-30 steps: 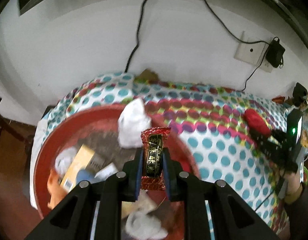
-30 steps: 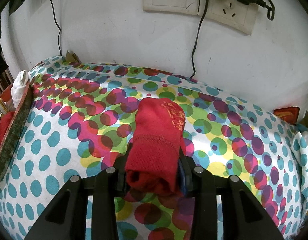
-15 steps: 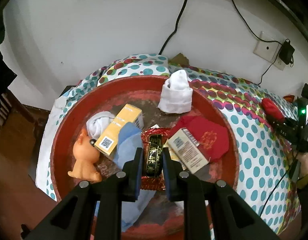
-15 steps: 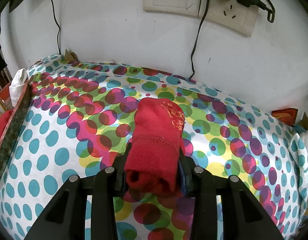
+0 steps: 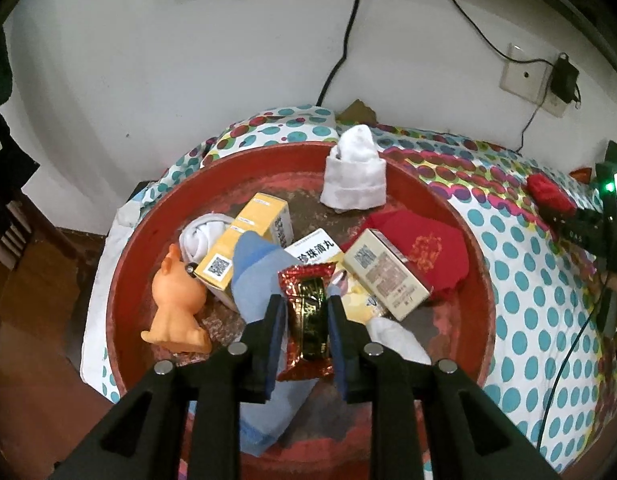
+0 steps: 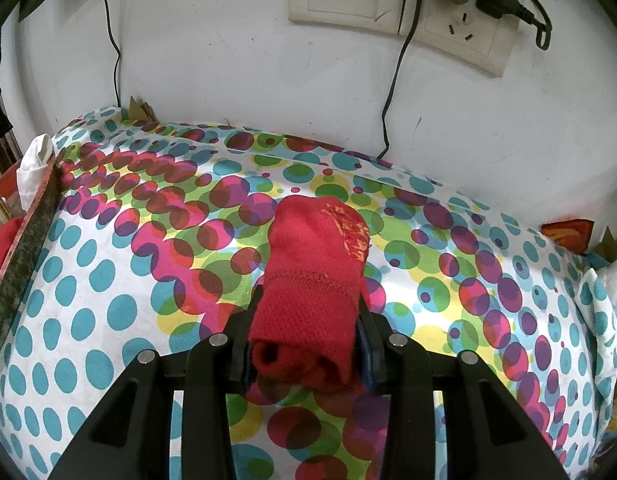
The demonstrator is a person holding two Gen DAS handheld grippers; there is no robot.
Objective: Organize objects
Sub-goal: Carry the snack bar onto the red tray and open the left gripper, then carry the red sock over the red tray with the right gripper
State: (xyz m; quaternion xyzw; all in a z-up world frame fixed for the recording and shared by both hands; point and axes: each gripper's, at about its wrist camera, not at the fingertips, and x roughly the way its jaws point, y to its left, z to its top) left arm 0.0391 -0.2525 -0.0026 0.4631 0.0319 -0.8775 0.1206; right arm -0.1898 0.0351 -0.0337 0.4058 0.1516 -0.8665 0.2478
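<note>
**Snack packet coming loose over the tray, red sock gripped over the cloth**

Your biggest surface is the tabletop under its spotted cloth (image 6: 108, 288), white with teal, pink and green dots, pushed against a white wall with a socket plate (image 6: 460, 28) and hanging cables.

On the cloth's left part sits the round red tray (image 5: 464, 240). Inside it you have a heap: a rolled white sock (image 5: 354, 172) standing at the far rim, a flat red sock (image 5: 428, 244) on the right, a blue sock (image 5: 256, 276) running under your left tongs, a yellow box (image 5: 248, 236) leaning on a balled white sock (image 5: 196, 236), a beige box (image 5: 388, 276) lying on the red sock's edge, a white carton with printed characters (image 5: 316, 248) between the two boxes, and an orange toy animal (image 5: 176, 308) at the left side.

Your left tongs (image 5: 306, 308) hang over the tray's near middle and their jaws are opening; the red foil snack packet (image 5: 308, 320) stands between the pads, with a gap showing at the right pad.

Your right tongs (image 6: 306, 312) are clamped narrow on a rolled red sock (image 6: 312, 280), held above the middle of the cloth, well to the right of the tray rim.
</note>
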